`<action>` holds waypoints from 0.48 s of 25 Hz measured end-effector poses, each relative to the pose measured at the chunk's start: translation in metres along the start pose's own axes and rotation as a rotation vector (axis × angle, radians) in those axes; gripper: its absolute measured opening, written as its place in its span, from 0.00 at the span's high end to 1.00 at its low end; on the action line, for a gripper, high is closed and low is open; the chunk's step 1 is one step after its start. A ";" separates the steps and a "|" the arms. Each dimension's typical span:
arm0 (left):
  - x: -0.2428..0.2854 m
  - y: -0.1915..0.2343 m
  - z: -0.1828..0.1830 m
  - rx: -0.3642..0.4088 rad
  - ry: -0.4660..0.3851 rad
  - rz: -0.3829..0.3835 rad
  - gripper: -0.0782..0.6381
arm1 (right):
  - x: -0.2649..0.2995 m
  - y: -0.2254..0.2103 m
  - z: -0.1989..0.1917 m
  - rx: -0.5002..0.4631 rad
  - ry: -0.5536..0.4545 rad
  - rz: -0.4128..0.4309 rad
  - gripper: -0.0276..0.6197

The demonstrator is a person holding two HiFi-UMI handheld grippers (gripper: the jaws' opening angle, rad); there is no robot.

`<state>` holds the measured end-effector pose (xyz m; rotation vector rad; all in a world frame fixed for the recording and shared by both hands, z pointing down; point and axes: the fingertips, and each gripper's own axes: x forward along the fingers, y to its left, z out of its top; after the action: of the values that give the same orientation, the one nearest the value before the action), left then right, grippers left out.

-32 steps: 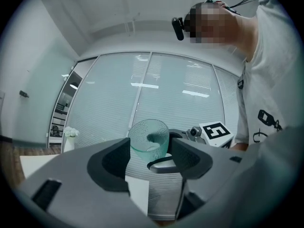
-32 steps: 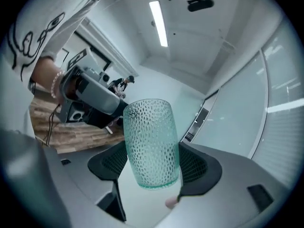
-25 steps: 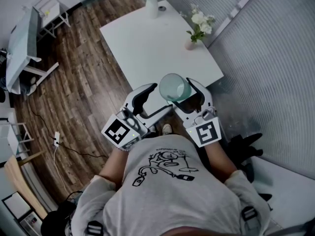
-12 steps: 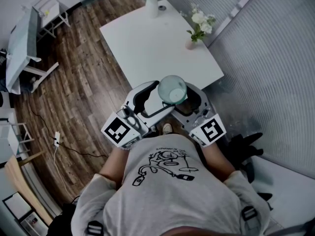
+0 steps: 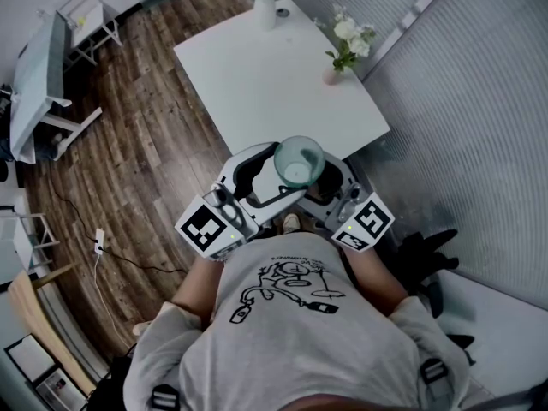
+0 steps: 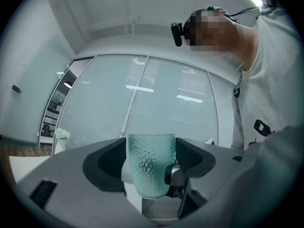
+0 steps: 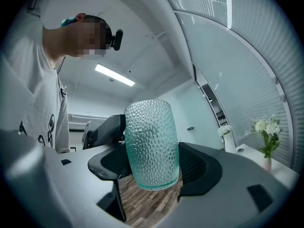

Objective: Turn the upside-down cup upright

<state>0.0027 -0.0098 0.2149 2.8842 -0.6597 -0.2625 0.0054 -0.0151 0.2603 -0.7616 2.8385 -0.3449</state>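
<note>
Now, on the left, the left tongs stand wide. They have just been opening, and the cup sits between them with no sure pressure from their pads. The cup hangs in the air by the near edge of the white tabletop. In the left gripper view it looks mouth up and base down, though that is our judgement more than a plain sight. On the right, the right tongs clamp the dimpled glass at its sides and appear to carry it alone. To do this step well, we think the left tongs should draw clear without brushing the glass. The right grip should be firm and level, and the cup should go further over the tabletop before we set it flat on its base.
</note>
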 end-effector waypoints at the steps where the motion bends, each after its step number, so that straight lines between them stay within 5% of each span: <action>1: 0.000 0.000 -0.001 0.001 0.005 -0.004 0.45 | 0.000 0.001 0.000 0.001 -0.001 0.009 0.42; 12: -0.006 -0.001 -0.006 0.029 0.041 -0.023 0.45 | 0.005 0.006 -0.008 -0.022 0.035 0.030 0.42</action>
<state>-0.0010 -0.0050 0.2217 2.9182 -0.6290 -0.1985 -0.0035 -0.0109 0.2655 -0.7238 2.8877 -0.3262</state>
